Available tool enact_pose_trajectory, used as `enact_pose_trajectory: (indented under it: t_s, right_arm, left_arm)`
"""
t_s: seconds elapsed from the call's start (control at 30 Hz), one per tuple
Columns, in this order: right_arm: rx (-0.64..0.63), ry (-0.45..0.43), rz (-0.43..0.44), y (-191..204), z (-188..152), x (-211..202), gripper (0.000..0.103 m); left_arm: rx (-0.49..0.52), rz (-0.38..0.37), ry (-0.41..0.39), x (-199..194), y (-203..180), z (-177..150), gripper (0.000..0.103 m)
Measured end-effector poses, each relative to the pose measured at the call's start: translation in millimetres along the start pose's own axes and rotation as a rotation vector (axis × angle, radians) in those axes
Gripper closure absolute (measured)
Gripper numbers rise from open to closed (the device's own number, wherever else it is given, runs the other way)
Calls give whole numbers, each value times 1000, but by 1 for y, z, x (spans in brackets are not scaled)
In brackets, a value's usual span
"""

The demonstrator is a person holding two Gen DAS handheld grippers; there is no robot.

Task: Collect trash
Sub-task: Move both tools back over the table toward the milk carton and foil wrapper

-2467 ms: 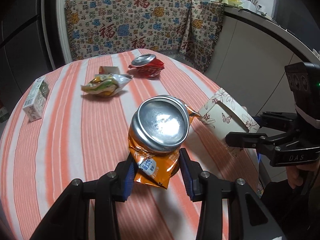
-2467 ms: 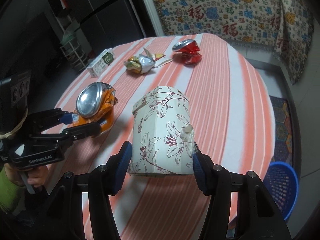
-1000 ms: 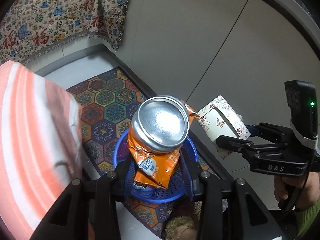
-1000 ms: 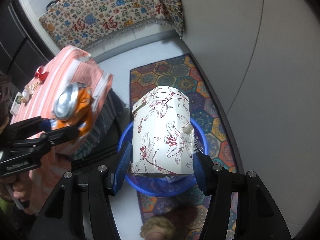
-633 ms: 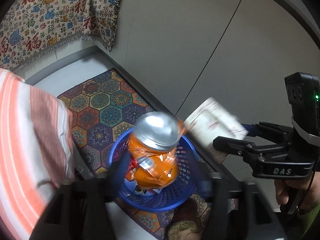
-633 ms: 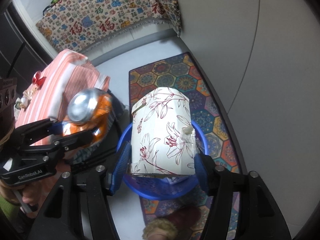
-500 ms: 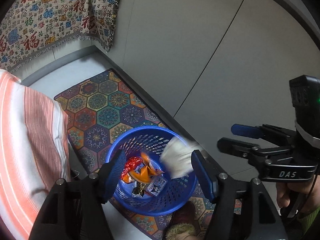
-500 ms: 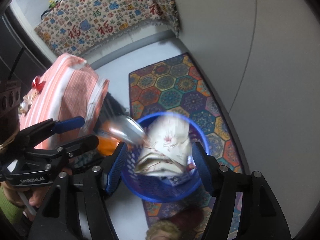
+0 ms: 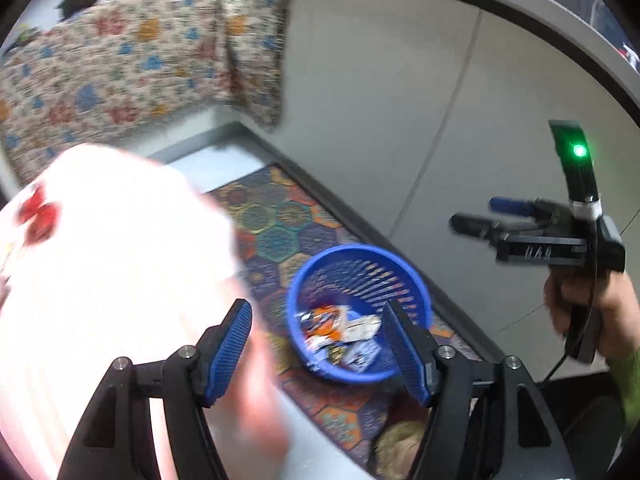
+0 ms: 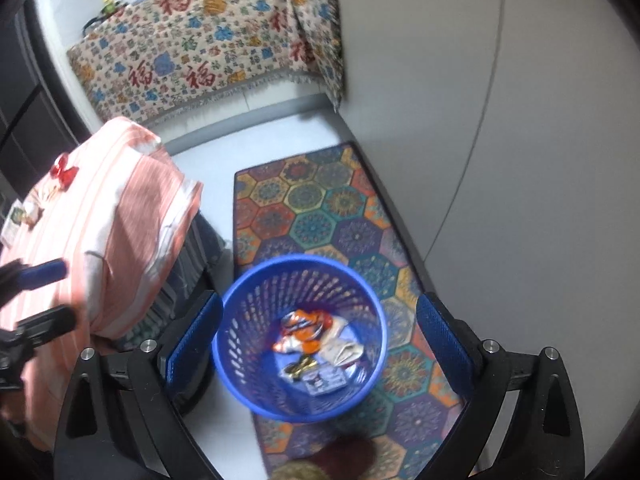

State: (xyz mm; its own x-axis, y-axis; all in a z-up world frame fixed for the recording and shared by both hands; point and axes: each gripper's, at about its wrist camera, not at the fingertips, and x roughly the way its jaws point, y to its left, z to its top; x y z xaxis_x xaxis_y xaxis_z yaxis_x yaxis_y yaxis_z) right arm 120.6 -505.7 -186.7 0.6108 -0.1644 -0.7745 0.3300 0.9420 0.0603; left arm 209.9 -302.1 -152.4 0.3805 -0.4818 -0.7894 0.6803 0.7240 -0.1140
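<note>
Down at the near edge of the right wrist view, the right gripper (image 10: 318, 336) has its blue-padded jaws opening wide with nothing gripped between them; they frame the round blue perforated plastic basket (image 10: 240, 312) that stands on the floor below. Inside the basket lie the crushed orange drink can (image 10: 304, 330), the white floral paper box (image 10: 344, 350) and some smaller wrappers, all resting on its bottom. The basket sits on one end of a multicoloured hexagon-patterned rug (image 10: 320, 208), which runs along the grey wall. Similarly, in the left wrist view the left gripper (image 9: 318, 344) is spread and holds nothing, the same basket (image 9: 360, 250) showing between and beyond its pads. To the left stands the counter draped in an orange-and-white striped cloth (image 10: 116, 216); a crumpled red can (image 10: 62, 170) and other bits of litter lie on its far part. Farther back, a cream patterned blanket with red characters (image 10: 200, 48) hangs down over a ledge.
</note>
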Motion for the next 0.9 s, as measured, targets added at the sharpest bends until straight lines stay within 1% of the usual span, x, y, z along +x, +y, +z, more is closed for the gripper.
enact_pose_trajectory:
  t_s: [0.1, 0.13, 0.2, 0.27, 0.33, 0.47, 0.57, 0.67, 0.73, 0.77, 0.8, 0.83, 0.9]
  right_arm:
    - [-63, -49, -18, 27, 5, -10, 4]
    - [-82, -65, -18, 37, 6, -12, 4]
    - [-111, -94, 3, 64, 9, -18, 3]
    - [-126, -111, 49, 91, 11, -18, 3]
    - [-146, -118, 124, 125, 10, -18, 3]
    - [-238, -91, 239, 201, 3, -10, 2]
    - [-314, -54, 310, 259, -3, 1, 2]
    - [-391, -25, 356, 309, -10, 13, 2]
    - [-453, -3, 367, 338, -14, 24, 2]
    - [-477, 11, 365, 350, -17, 30, 2]
    - [-495, 26, 362, 362, -19, 37, 2]
    - [-510, 42, 360, 374, -20, 46, 2]
    - [-531, 68, 343, 391, -23, 60, 2]
  left_arm:
    - [-56, 63, -11, -25, 33, -22, 34]
    - [-84, 100, -15, -34, 50, -33, 34]
    - [-122, 152, -14, -46, 73, -47, 34]
    - [-156, 214, -5, -59, 101, -62, 34]
    - [-186, 281, 3, -73, 129, -78, 34]
    - [-248, 370, 13, -97, 179, -106, 34]
    - [-299, 412, 19, -111, 211, -121, 34]
    - [-342, 446, 19, -122, 241, -133, 34]
    - [-363, 452, 10, -127, 255, -137, 34]
    - [-372, 455, 9, -128, 260, -139, 32]
    - [-379, 454, 10, -130, 265, -140, 26]
    - [-385, 455, 11, -129, 269, -140, 24]
    - [-401, 459, 8, -128, 280, -139, 21]
